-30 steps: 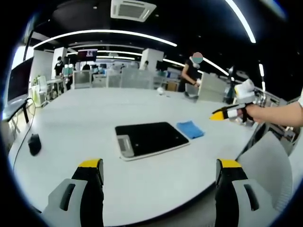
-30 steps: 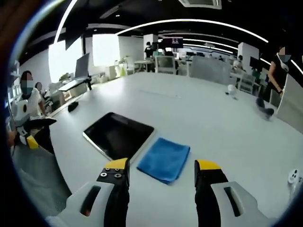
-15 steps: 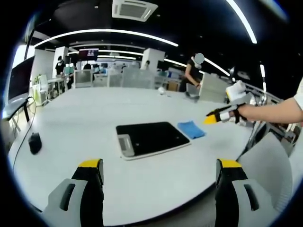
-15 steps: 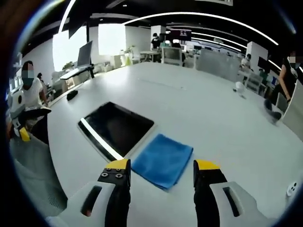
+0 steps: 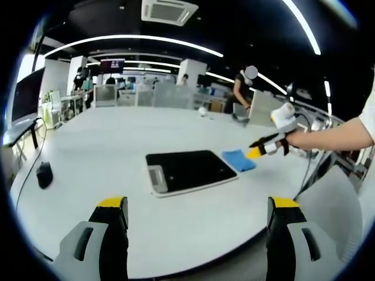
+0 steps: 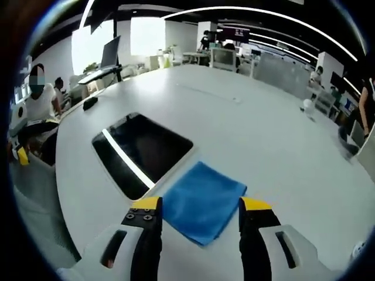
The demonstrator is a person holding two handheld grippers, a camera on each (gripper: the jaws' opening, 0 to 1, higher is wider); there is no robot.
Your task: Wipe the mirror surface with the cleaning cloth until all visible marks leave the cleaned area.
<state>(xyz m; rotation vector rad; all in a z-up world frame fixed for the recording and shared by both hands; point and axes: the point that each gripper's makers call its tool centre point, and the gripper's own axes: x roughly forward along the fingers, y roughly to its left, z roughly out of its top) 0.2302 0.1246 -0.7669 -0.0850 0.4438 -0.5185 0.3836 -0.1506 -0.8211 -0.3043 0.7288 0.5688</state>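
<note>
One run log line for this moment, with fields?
phase: reach | right claw: open, above blue cloth | mirror: flat on table, unwiped

You stand at a broad white desk (image 5: 105, 146) in an open office with a dark ceiling. Long curved light strips (image 5: 135, 40) arc overhead, and a square air-conditioning vent (image 5: 169, 10) sits in the ceiling above you. On the far side you see white pillars (image 5: 188, 70), rows of grey partitions (image 5: 158, 96) and chairs. In the right gripper view, bright windows (image 6: 146, 36) glow at the far left, with a monitor (image 6: 112, 50) on a side desk near them. A black mouse (image 5: 44, 174) lies on your desk at the left.
</note>
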